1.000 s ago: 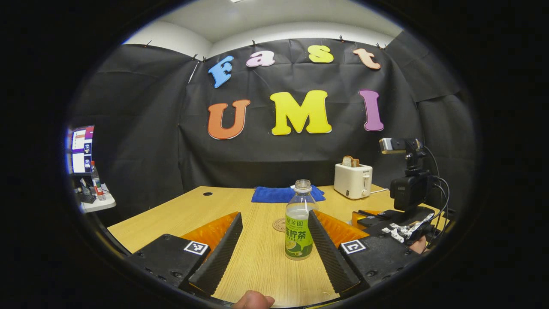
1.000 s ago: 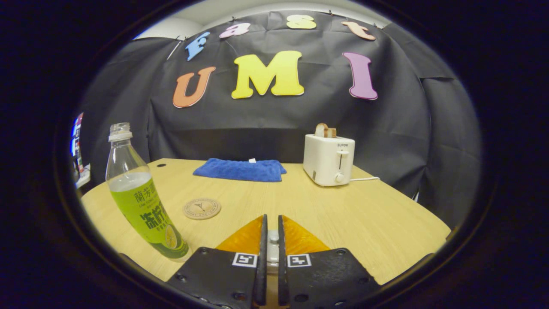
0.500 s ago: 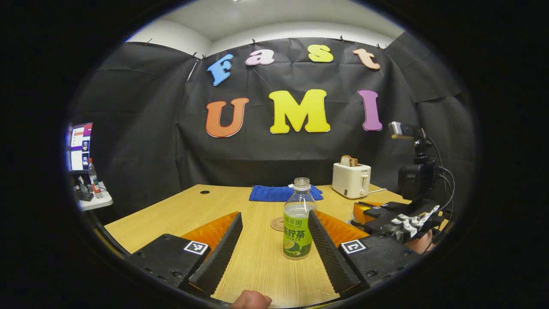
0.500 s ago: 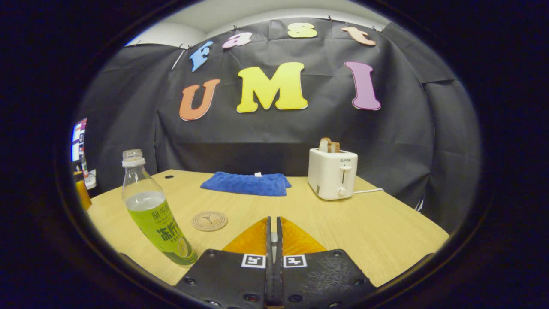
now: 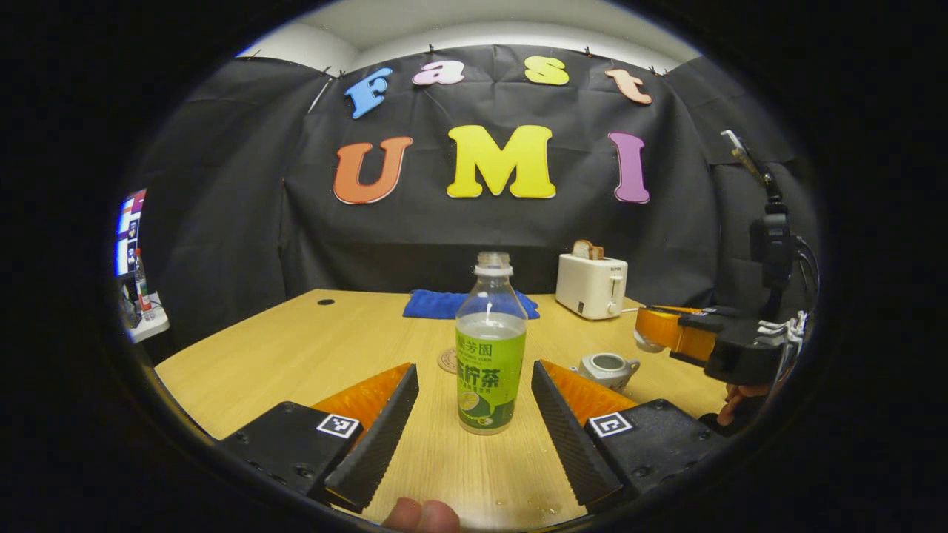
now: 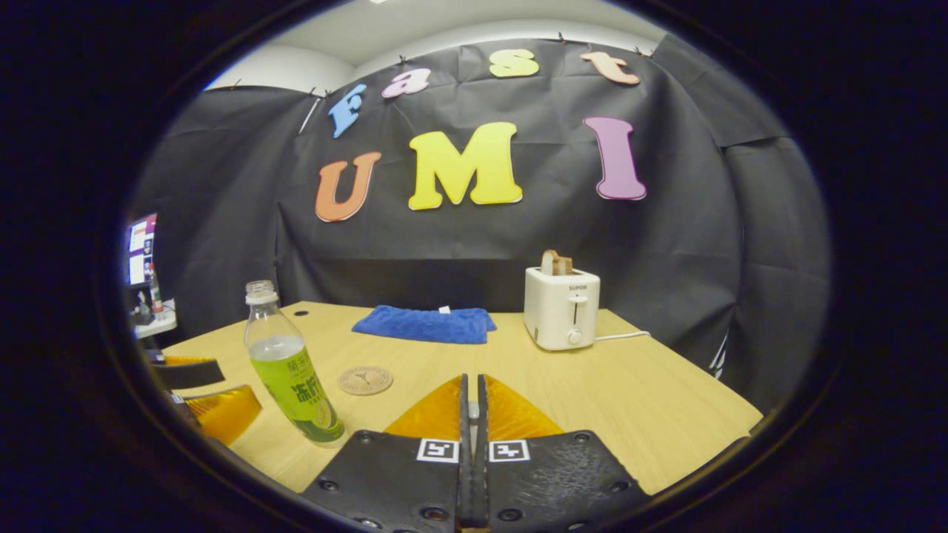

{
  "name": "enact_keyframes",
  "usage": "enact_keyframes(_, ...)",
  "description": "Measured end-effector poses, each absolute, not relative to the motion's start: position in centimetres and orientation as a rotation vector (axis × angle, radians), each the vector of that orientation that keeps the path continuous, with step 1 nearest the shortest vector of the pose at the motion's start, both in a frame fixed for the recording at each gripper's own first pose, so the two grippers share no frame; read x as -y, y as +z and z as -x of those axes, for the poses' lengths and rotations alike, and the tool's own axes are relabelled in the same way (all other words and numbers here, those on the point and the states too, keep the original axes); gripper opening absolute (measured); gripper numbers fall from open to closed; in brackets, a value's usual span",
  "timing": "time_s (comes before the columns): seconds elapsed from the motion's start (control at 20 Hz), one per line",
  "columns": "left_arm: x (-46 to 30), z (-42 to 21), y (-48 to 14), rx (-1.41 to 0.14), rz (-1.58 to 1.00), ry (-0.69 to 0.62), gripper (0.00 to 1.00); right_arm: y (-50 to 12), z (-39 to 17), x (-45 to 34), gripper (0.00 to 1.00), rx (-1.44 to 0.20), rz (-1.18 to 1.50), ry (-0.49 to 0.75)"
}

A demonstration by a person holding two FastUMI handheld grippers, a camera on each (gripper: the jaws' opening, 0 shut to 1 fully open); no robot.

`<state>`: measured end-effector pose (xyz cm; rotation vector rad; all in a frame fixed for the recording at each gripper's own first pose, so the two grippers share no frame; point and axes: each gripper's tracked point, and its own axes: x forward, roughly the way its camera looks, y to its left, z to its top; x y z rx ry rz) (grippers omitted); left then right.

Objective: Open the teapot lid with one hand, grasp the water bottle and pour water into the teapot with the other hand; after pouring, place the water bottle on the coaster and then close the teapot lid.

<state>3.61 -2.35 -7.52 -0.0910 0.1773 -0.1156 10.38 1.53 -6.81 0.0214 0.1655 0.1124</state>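
bottle: the clear plastic, green-labelled water bottle (image 5: 490, 354) stands upright at your 12 o'clock on the worktop (image 5: 311, 348), between your left hand-held gripper (image 5: 474, 422)'s wide fingers, not yet touched; the right hand-held gripper (image 6: 472, 433) is pinched closed.

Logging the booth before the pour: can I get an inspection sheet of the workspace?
Surface: pale wooden table.
Job's things: water bottle upright, uncapped; teapot open; lid apparently in the right jaws; coaster unoccupied.
Clutter: blue towel; toaster holding bread.
Grippers: left gripper open, straddling the bottle without touching it; right gripper shut.
Cables: toaster cord; wires on the right gripper.
Surroundings: black cloth wall; monitor at left.
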Motion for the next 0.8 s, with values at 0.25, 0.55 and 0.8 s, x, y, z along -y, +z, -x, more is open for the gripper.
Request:
enact_keyframes(0.25,3.0,-5.6,-8.7,-0.216,0.105,-0.118,0.96,-6.5,-9.8,-0.5,0.00,-0.160,-0.025,0.113)
enact_keyframes(0.55,3.1,-7.8,-10.5,-0.248,0.094,-0.102,0.97,-6.5,-9.6,0.8,0.00,-0.157,-0.015,0.105)
enact_keyframes(0.8,3.4,-9.2,-11.2,-0.266,0.089,-0.108,0.97,-6.9,-9.5,0.6,0.00,-0.168,-0.020,0.126)
